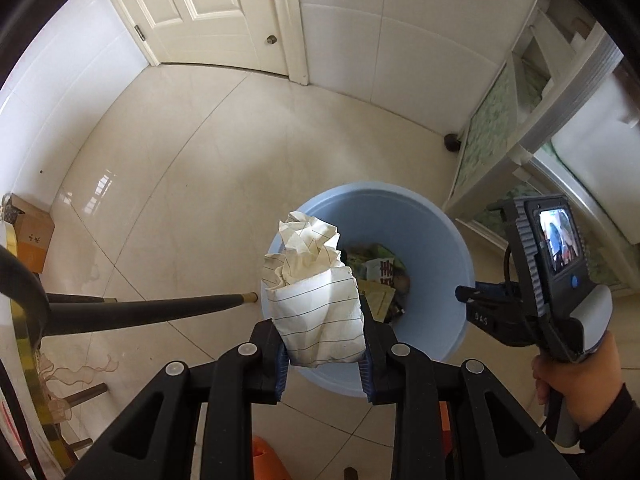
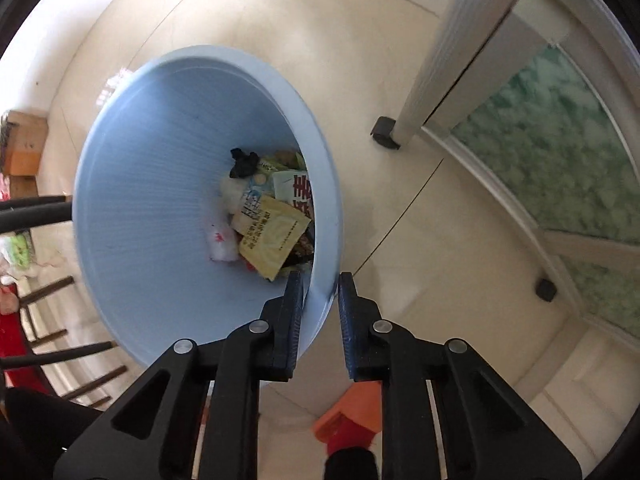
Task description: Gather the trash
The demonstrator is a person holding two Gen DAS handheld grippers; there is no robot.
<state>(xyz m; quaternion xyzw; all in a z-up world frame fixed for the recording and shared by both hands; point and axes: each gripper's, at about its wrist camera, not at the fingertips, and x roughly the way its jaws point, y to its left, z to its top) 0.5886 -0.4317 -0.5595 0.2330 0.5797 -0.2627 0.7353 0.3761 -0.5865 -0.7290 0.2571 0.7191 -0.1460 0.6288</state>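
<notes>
The left gripper (image 1: pixel 323 354) grasps crumpled paper (image 1: pixel 316 292) above the bin (image 2: pixel 120 184) (partly filled); release remains. The right gripper (image 2: pixel 319 292) fingers pinch the bin's rim.

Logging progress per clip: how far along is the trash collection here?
Done: wrappers already lie at the bottom of the blue bin. In hand: the left gripper is shut on a crumpled lined paper held over the bin, and the right gripper straddles the bin's rim. Left: dropping the paper in; whether other trash remains is not visible.
</notes>
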